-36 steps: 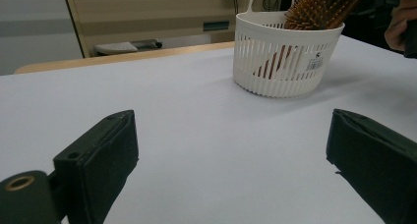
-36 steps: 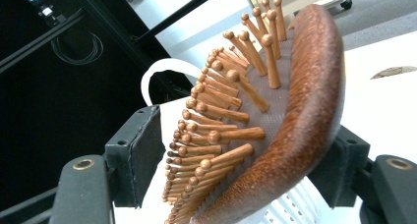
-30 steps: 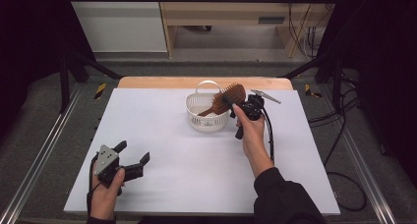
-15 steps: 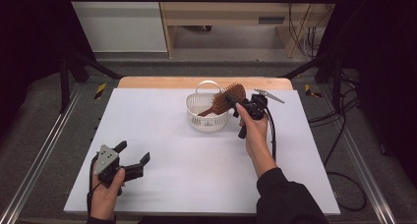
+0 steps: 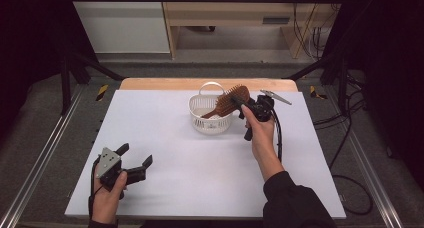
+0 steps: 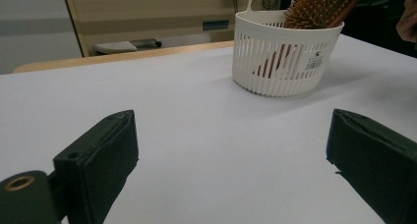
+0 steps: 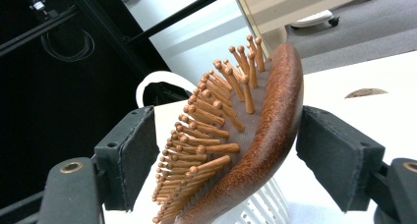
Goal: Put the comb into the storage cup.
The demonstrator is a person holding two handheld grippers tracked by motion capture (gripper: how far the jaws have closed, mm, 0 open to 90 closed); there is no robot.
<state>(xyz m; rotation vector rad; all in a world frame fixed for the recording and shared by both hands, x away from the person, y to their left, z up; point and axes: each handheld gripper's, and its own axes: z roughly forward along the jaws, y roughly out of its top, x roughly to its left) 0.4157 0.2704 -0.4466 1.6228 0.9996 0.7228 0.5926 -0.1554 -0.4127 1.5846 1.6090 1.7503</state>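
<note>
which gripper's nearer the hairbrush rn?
Right. The right gripper has its jaws either side of the hairbrush head, which leans in the white basket. The left gripper sits open at the table's near left corner, well away.

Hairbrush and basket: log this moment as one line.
hairbrush: handle down in white basket, head leaning on rim | right gripper: jaws just opening, astride brush head | left gripper: open on table

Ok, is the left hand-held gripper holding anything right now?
No: the left hand-held gripper has its jaws spread wide, with bare white table between them, well short of the basket.
</note>
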